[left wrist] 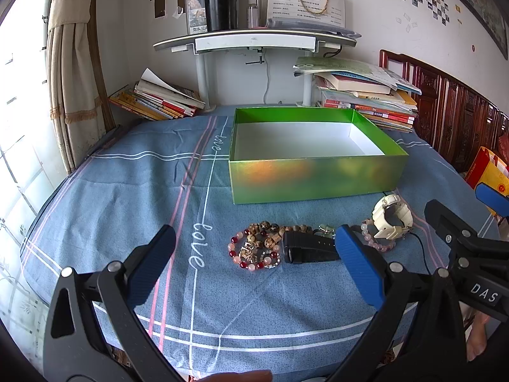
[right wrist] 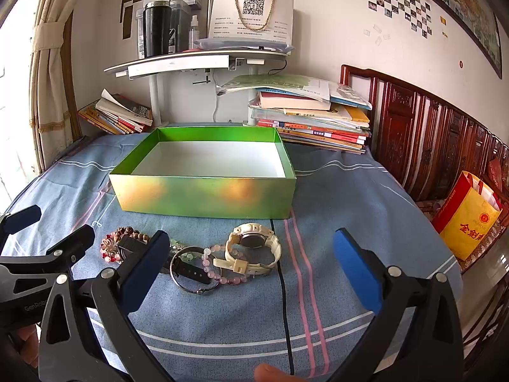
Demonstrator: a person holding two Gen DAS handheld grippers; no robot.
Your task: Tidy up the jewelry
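Note:
An open green box (left wrist: 318, 175) (right wrist: 203, 195) with a bare white floor stands on the blue cloth. In front of it lies a row of jewelry: a red and pink bead bracelet (left wrist: 253, 254) (right wrist: 109, 250), brown bead bracelets (left wrist: 265, 230), a black watch (left wrist: 308, 248) (right wrist: 191, 270), a pink bead bracelet (right wrist: 222, 273) and a white watch (left wrist: 393, 218) (right wrist: 253, 246). My left gripper (left wrist: 254, 267) is open and empty, just before the bead bracelets. My right gripper (right wrist: 251, 270) is open and empty, near the white watch.
Stacks of books (left wrist: 366, 95) (left wrist: 159, 98) lie behind the box under a white shelf (left wrist: 254, 41). A carved wooden headboard (right wrist: 429, 133) runs along the right. A yellow and red bag (right wrist: 467, 216) stands at the right edge. A curtain (left wrist: 70, 63) hangs at left.

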